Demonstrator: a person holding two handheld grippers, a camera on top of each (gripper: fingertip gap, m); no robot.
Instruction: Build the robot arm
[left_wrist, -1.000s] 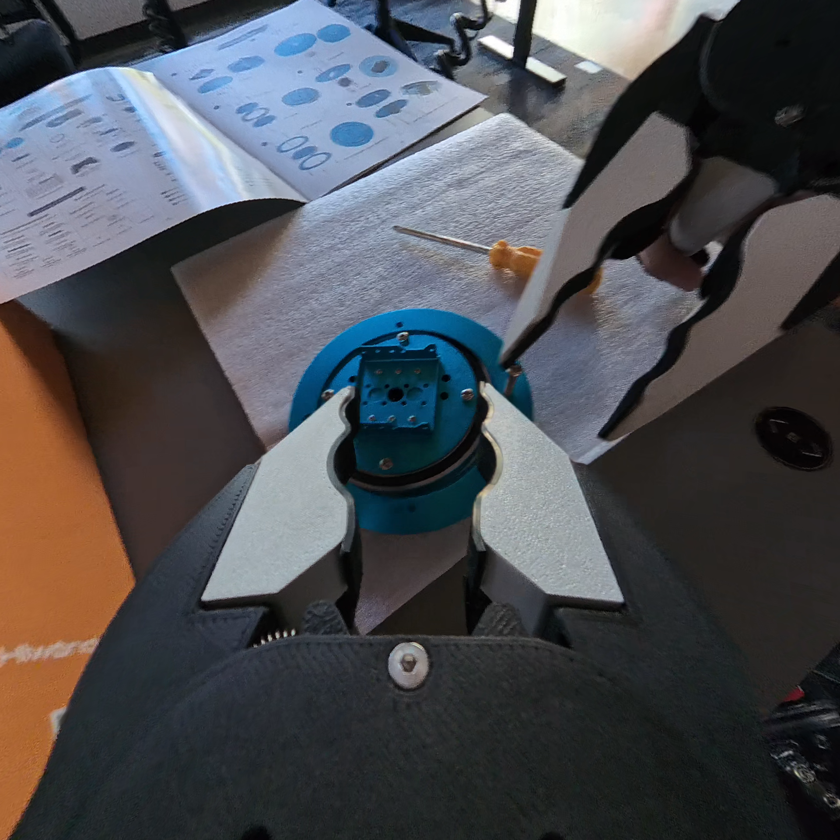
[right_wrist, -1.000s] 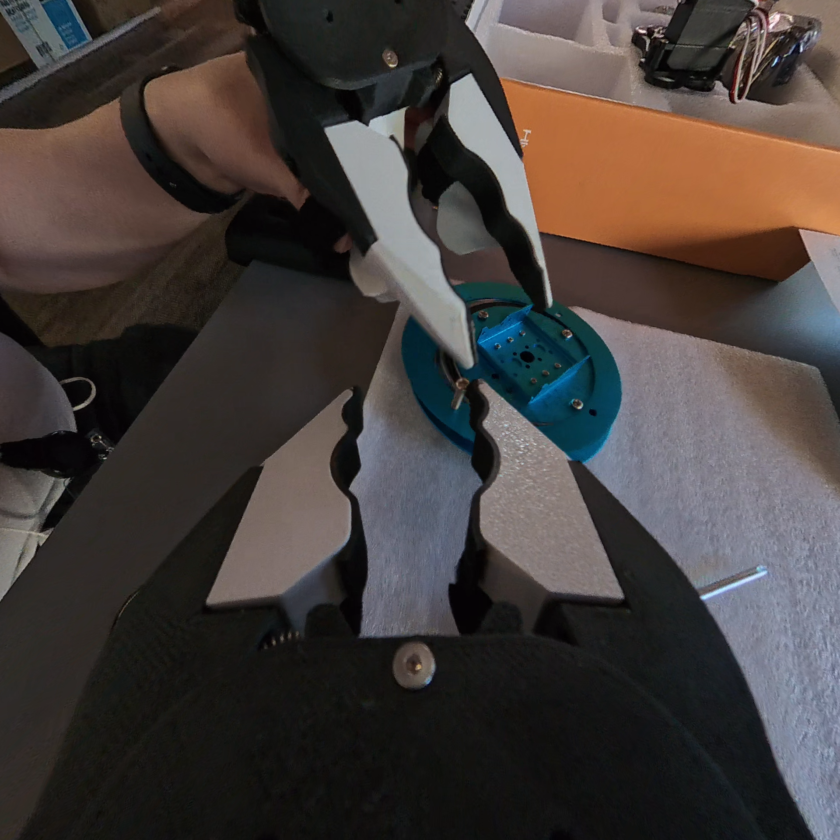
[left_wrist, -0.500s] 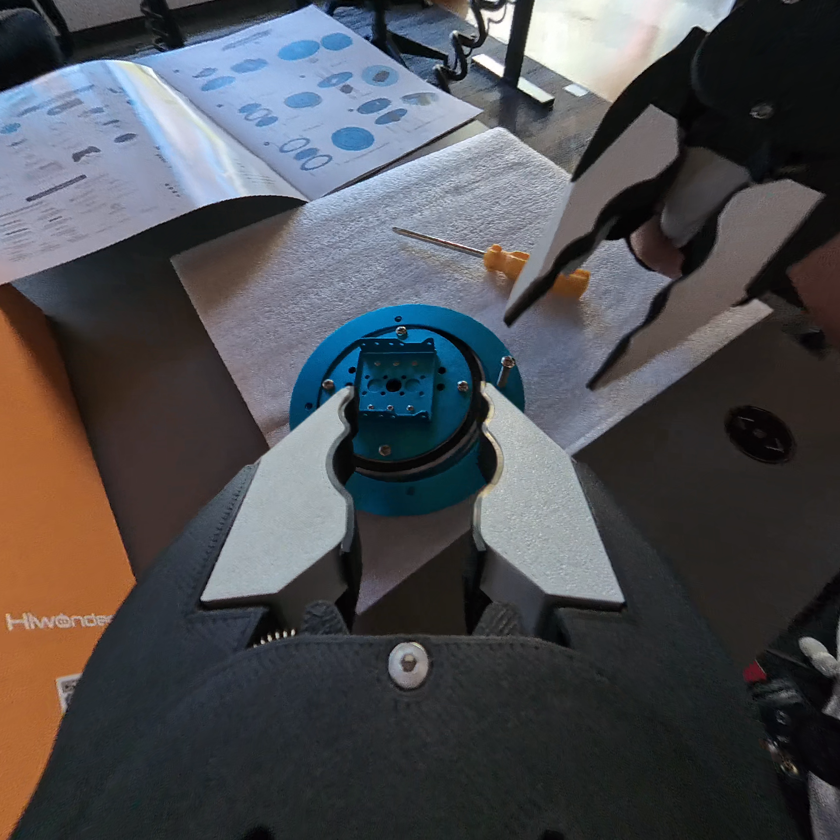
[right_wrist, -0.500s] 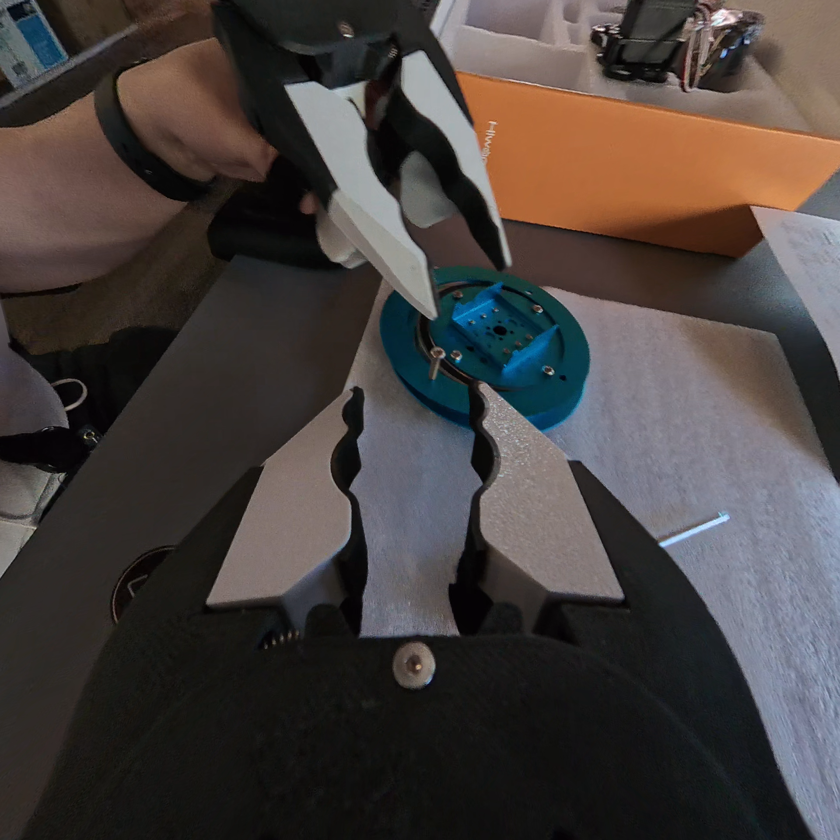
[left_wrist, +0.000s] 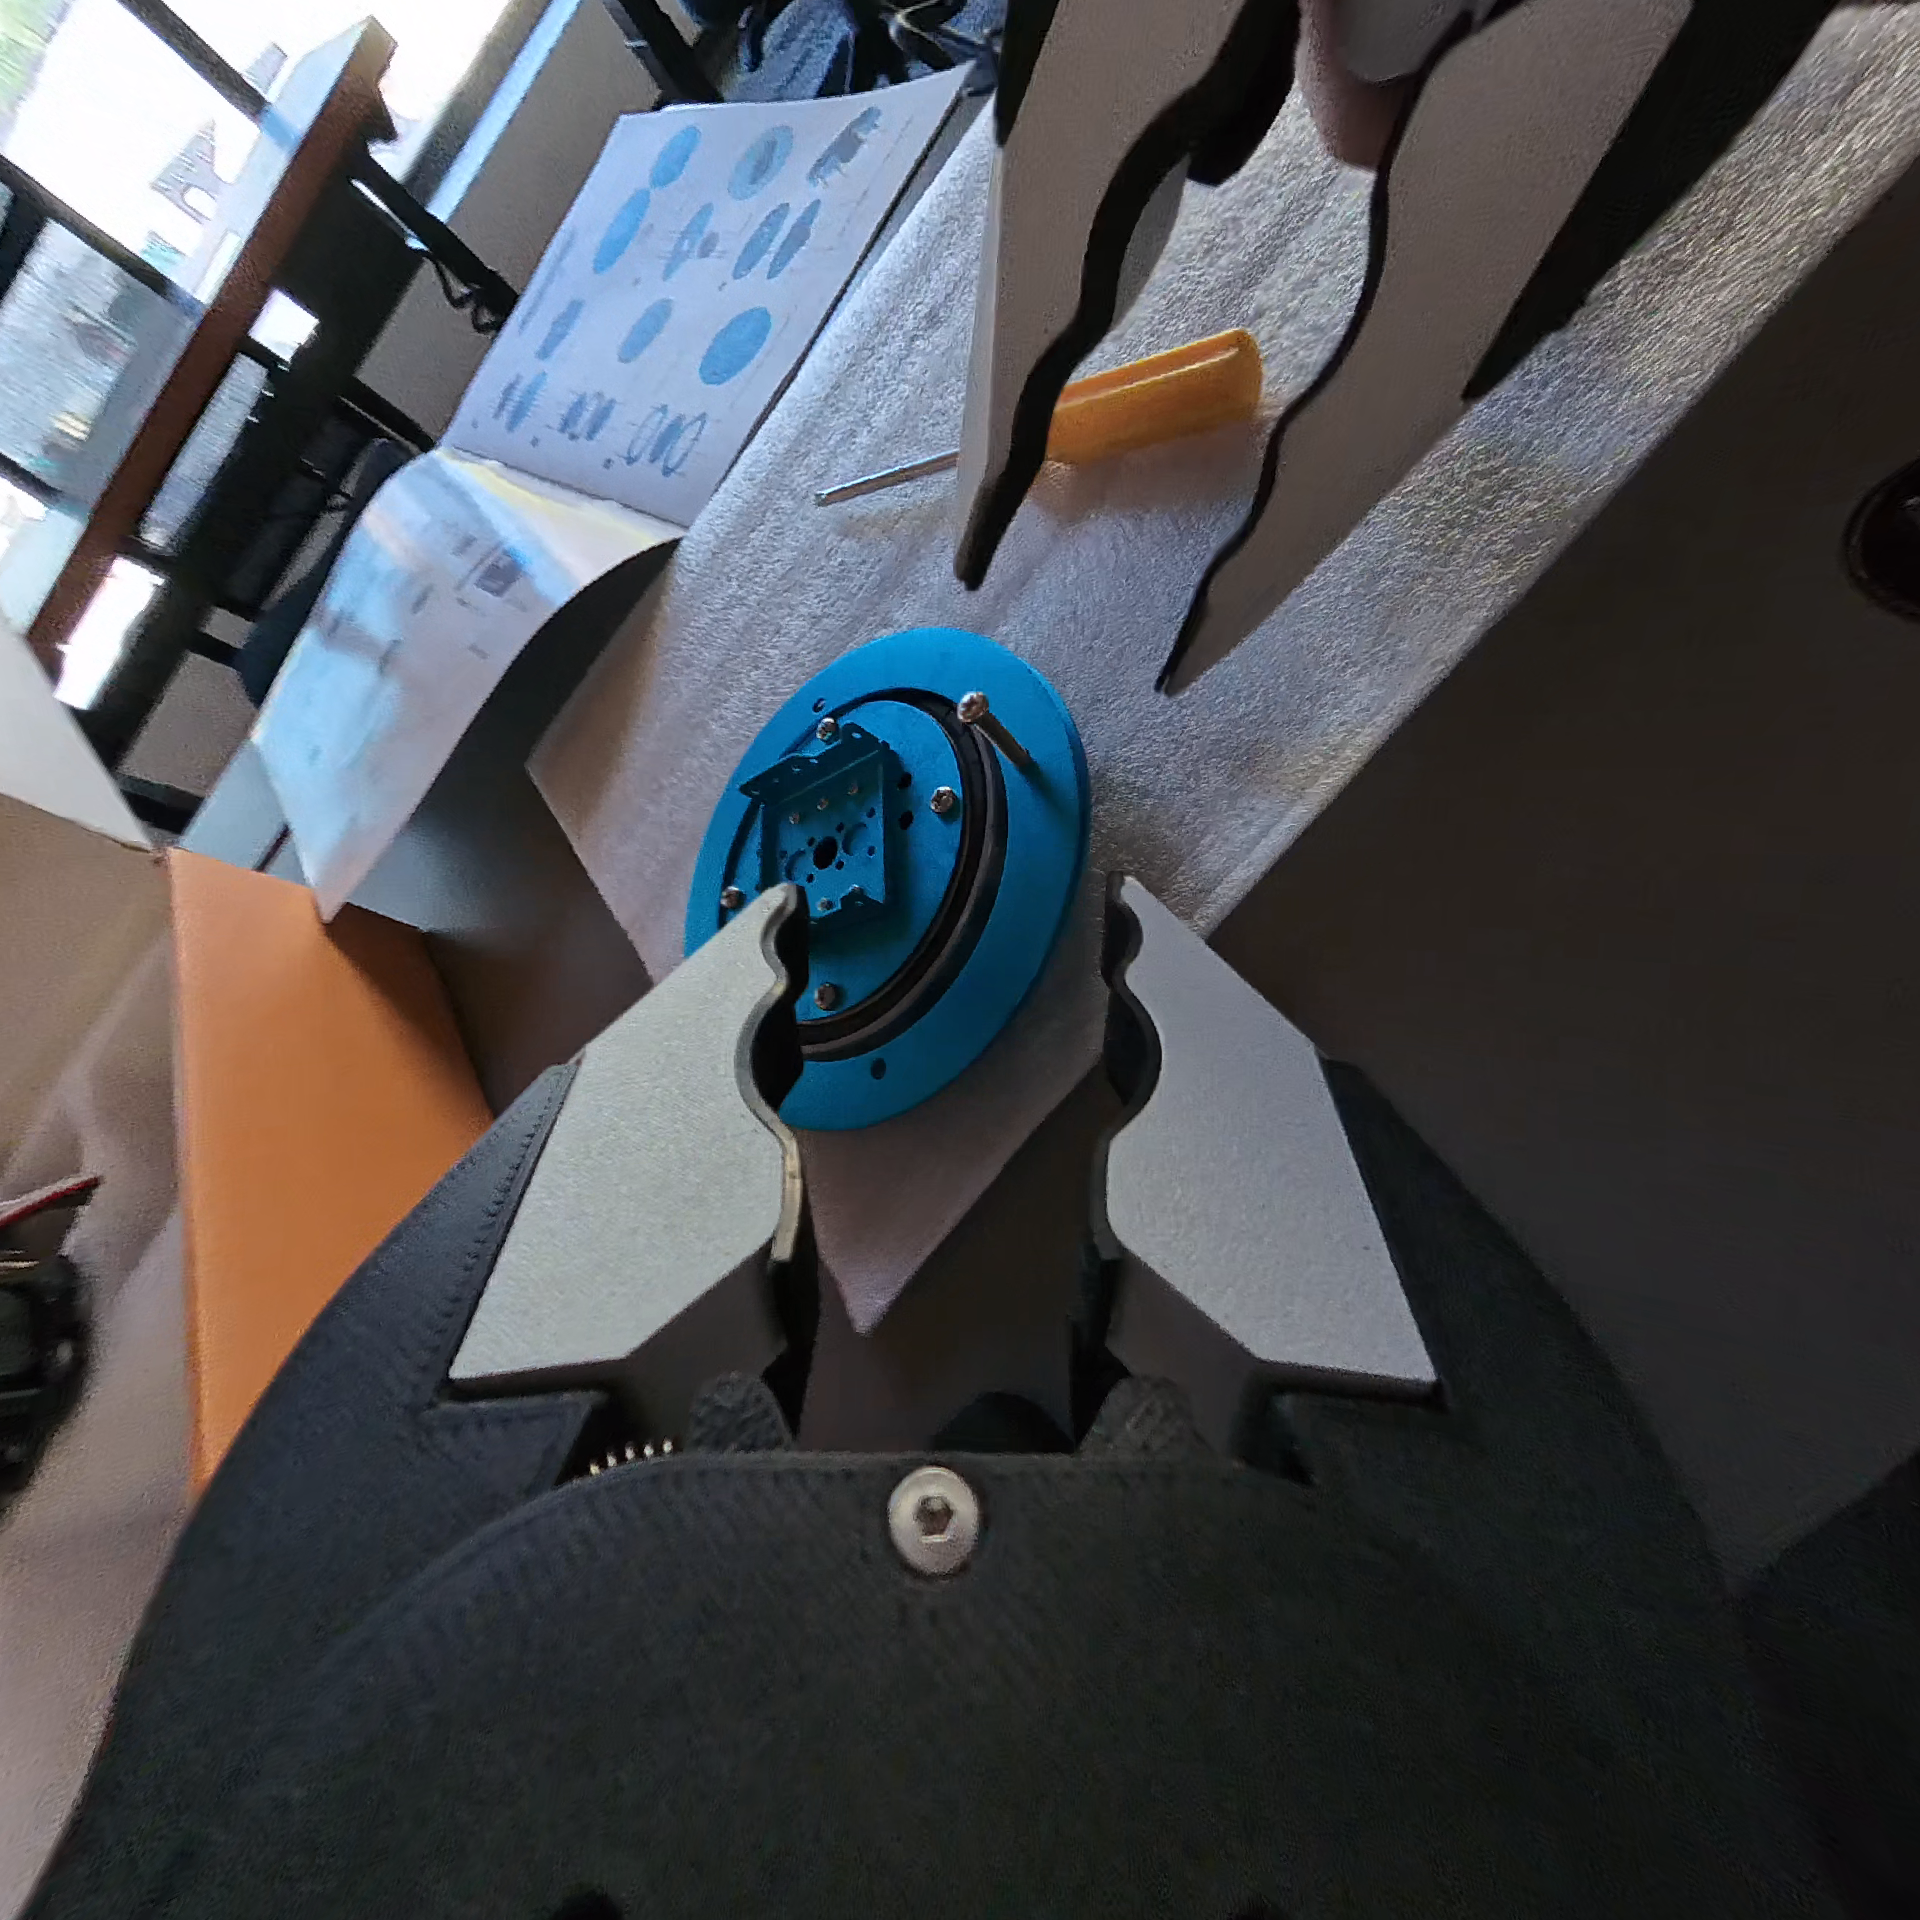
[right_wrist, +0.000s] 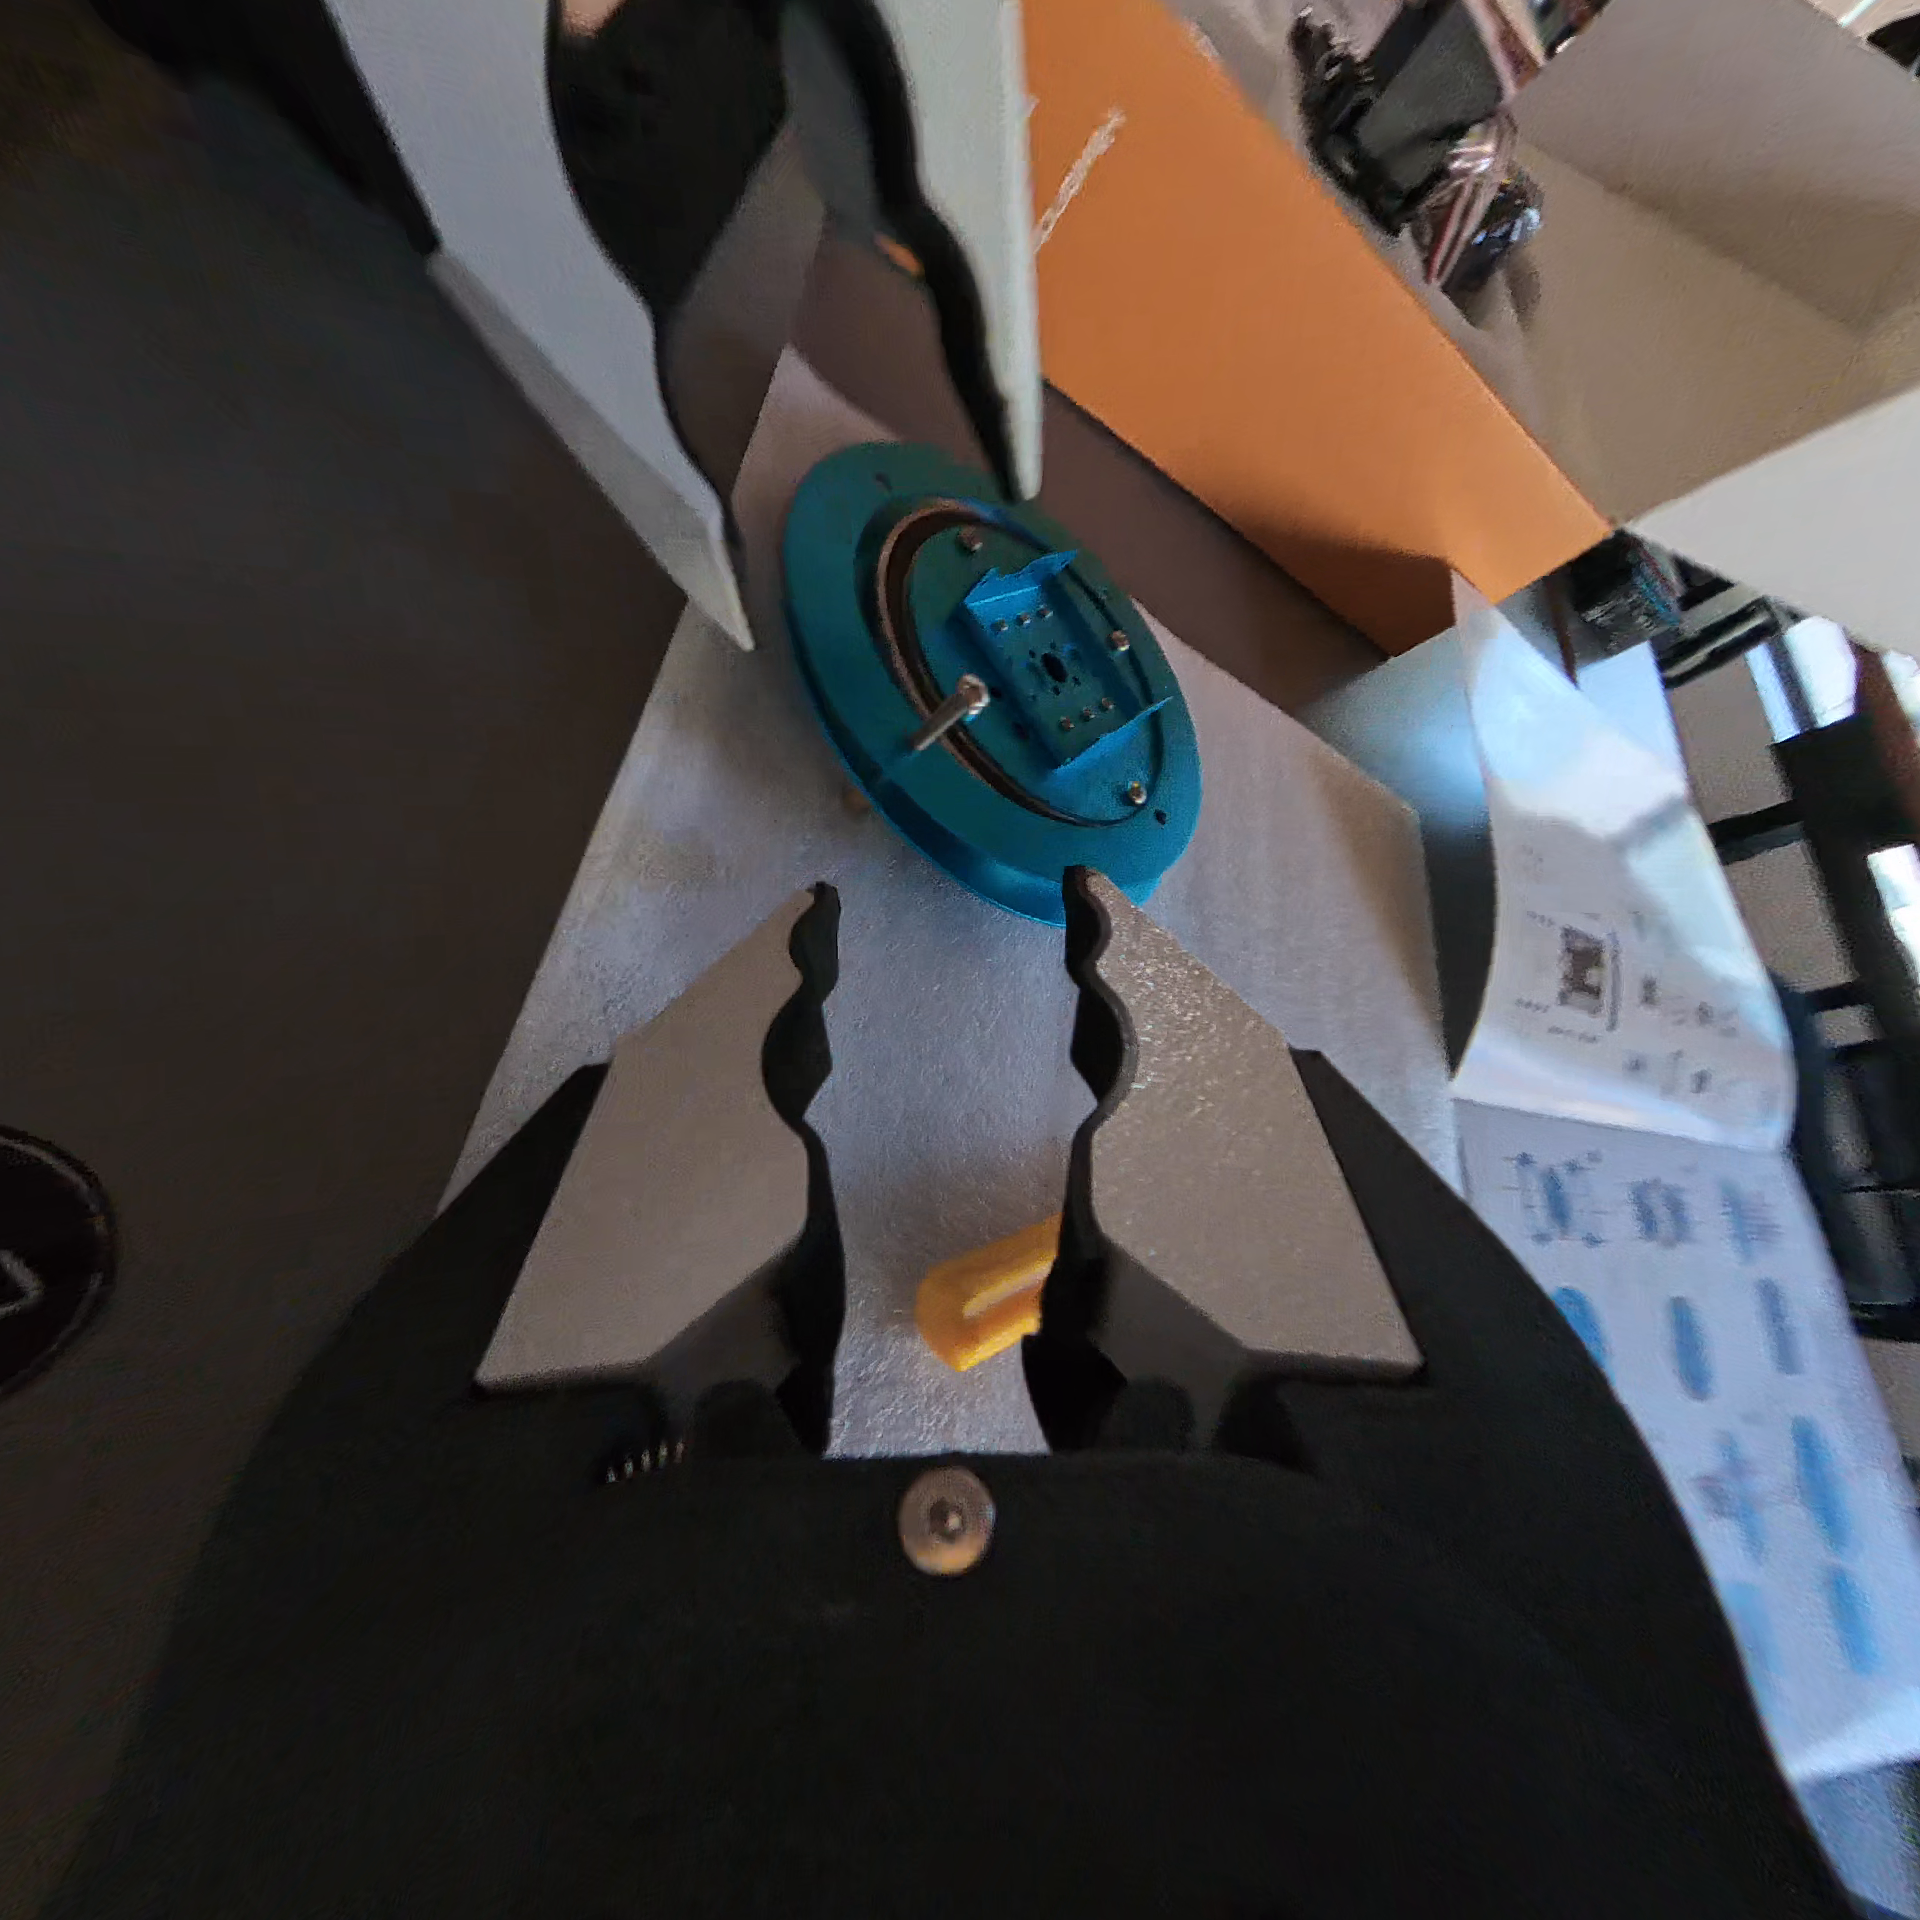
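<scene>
A blue metal disc (left_wrist: 1023, 831) with a square blue bracket (left_wrist: 831, 847) on top lies on a white foam mat (left_wrist: 1143, 582). A loose screw (left_wrist: 1000, 732) leans on its rim. My left gripper (left_wrist: 948, 899) is open and straddles the disc's near side; I cannot tell if it touches. My right gripper (right_wrist: 951, 888) is open and empty, just short of the disc (right_wrist: 997, 831), above a yellow screwdriver handle (right_wrist: 987, 1304). The screw (right_wrist: 948, 714) also shows in the right wrist view. Each gripper shows in the other's view, the right one (left_wrist: 1070, 629) and the left one (right_wrist: 881, 561).
An orange box (left_wrist: 301, 1091) stands beside the mat, with dark parts in it (right_wrist: 1455, 156). An open booklet (left_wrist: 665, 312) lies past the mat. The yellow screwdriver (left_wrist: 1153, 400) lies on the mat. A round black grommet (right_wrist: 42, 1247) sits in the dark tabletop. The gap from one gripper's tips to the other's is roughly 6 cm. The right tips stand about 7 cm off the yellow screwdriver handle (right_wrist: 987, 1304). Seen from the left wrist view (left_wrist: 1203, 366) as well.
The right gripper drew back from the screw on the disc rim to over the screwdriver. The screw went from upright to leaning. Both views have rolled and tilted; the left gripper opened a little wider.
</scene>
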